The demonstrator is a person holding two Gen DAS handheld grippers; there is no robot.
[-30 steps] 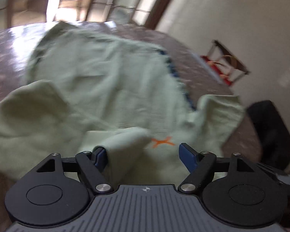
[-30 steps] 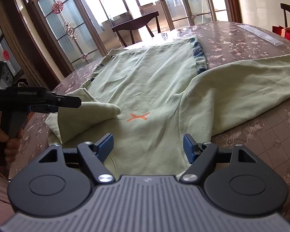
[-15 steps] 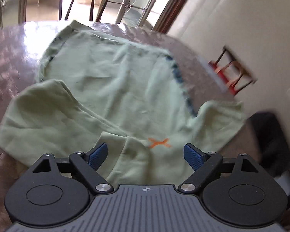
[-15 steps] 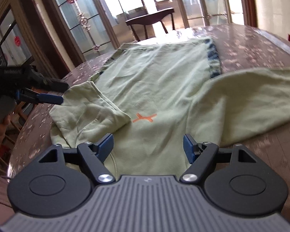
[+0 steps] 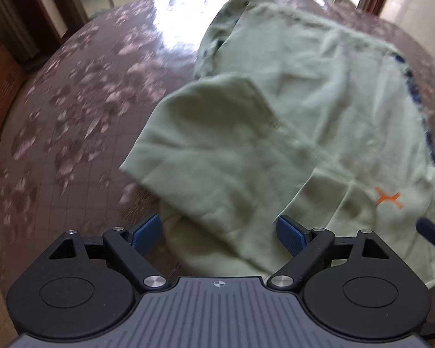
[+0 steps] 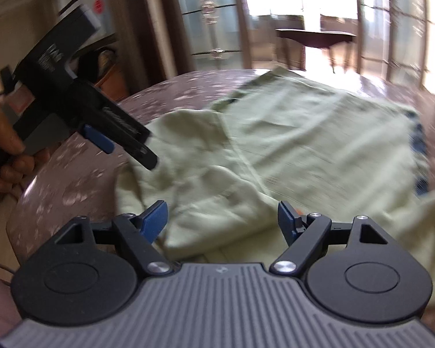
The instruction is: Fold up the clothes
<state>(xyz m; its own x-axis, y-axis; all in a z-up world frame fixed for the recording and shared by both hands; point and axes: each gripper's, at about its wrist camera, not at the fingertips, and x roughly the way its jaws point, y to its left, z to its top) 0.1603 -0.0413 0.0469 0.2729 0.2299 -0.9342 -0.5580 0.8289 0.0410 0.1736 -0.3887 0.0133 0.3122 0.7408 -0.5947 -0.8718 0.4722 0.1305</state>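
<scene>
orange X mark [image 5: 388, 198] — on green shirt [image 5: 304, 110]

One green shirt [image 5: 290, 121] with one orange X [image 5: 388, 197], on one table [image 5: 81, 110]. Two grippers: left [image 5: 219, 232], right [image 6: 222, 219], jaws of both spread apart, nothing between. One hand [image 6: 5, 142] visible. One chair [image 6: 316, 36] behind, blurred.

Floral-patterned table [image 5: 72, 110], dark chair [image 6: 316, 36], glazed doors [image 6: 217, 20]
</scene>
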